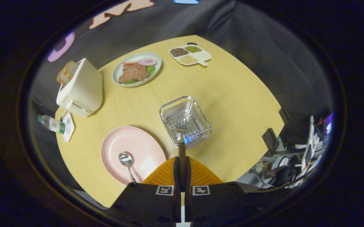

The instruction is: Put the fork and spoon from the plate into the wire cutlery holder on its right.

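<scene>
The fork (181, 132) is clamped by its handle between the fingers (182, 164), its tines over the wire cutlery holder (185, 121). Left of the holder, the spoon (127, 164) lies on the pink plate (133, 154), its handle end hidden behind the fingers. Bare counter (232, 94) lies right of the holder.

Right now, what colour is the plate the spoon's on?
Pale pink plate, plain, clearest in the gripper view; spoon lies on it.

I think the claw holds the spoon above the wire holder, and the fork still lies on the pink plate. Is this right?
Not quite: the two are swapped. In the gripper view the claw holds the fork above the wire holder, and the spoon lies on the pink plate.
</scene>
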Demonstrator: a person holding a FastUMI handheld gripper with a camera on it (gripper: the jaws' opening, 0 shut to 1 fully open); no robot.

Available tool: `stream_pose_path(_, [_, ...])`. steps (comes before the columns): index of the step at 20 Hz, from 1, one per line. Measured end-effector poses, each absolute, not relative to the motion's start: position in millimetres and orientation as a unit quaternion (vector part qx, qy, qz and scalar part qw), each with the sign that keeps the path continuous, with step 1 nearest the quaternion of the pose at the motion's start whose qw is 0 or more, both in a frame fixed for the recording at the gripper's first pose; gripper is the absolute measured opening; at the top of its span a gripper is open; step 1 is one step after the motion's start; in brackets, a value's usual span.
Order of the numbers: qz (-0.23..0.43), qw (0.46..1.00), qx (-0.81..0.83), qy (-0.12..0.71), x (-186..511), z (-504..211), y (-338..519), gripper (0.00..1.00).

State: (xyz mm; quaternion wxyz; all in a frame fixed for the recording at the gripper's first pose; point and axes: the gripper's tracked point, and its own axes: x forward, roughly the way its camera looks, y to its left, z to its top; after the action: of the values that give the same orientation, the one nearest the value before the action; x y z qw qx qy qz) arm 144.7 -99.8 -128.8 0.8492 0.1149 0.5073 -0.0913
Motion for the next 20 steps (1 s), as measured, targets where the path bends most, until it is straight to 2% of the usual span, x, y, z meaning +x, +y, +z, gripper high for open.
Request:
stream_pose_path(5, [-0.077,0.852,0.091,0.510,153,-137,-102,0.11])
stream_pose_path(6, [-0.078,0.853,0.083,0.509,153,-135,-106,0.15])
stream_pose_path(12, [-0.074,0.872,0.095,0.474,153,-119,-103,1.00])
stream_pose_path(20, [-0.077,0.905,0.070,0.413,124,-73,-91,1.00])
